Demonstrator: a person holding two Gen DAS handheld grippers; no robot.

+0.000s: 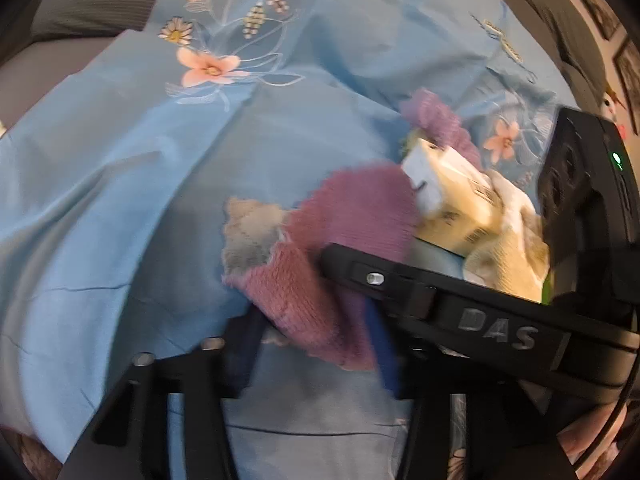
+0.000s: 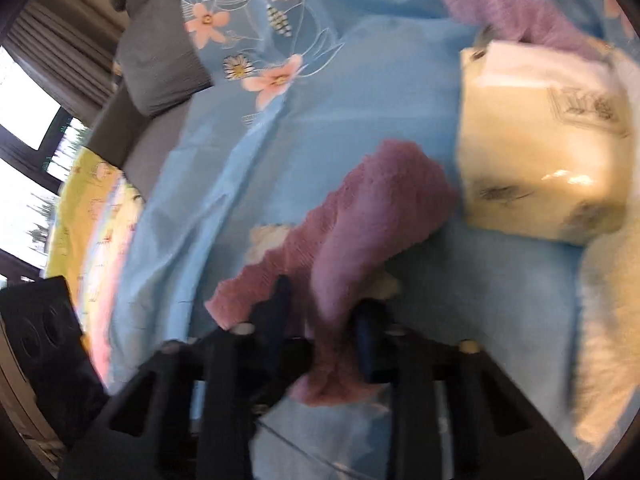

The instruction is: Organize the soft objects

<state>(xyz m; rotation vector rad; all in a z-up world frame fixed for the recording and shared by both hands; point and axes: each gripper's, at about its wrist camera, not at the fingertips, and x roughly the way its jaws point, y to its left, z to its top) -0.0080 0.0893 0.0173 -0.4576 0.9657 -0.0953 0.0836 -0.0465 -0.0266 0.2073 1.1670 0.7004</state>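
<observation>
A mauve knitted cloth with a grey-and-cream patch (image 2: 360, 216) is held up off the light-blue floral bedsheet (image 2: 240, 168), and the step in hand is judged to be the lifting or spreading of this soft piece so that it can be folded or set in order. In the right wrist view the cloth is seen bunched between the two dark fingers of the right hand-held gripper (image 2: 324, 320), which is clamped on its lower edge; the rest of the cloth is draped forward and away from the fingers. In the left wrist view the same cloth (image 1: 320, 248) is seen between the fingers of the left hand-held gripper (image 1: 316, 344), its lower end hanging in the gap; the fingers appear closed in on it, though motion blur leaves the contact itself uncertain. The black body of the right hand-held gripper is seen crossing just over the cloth there. For the next move, the two holds would likely need to be drawn apart evenly so that the knit is not stretched or dropped. Just beside the cloth a cream plastic-wrapped tissue pack (image 2: 544, 140) is lying, with a cream fluffy towel (image 2: 604, 312) next to it and a second lilac knitted piece (image 2: 512, 12) beyond it, all on the bedsheet.
</observation>
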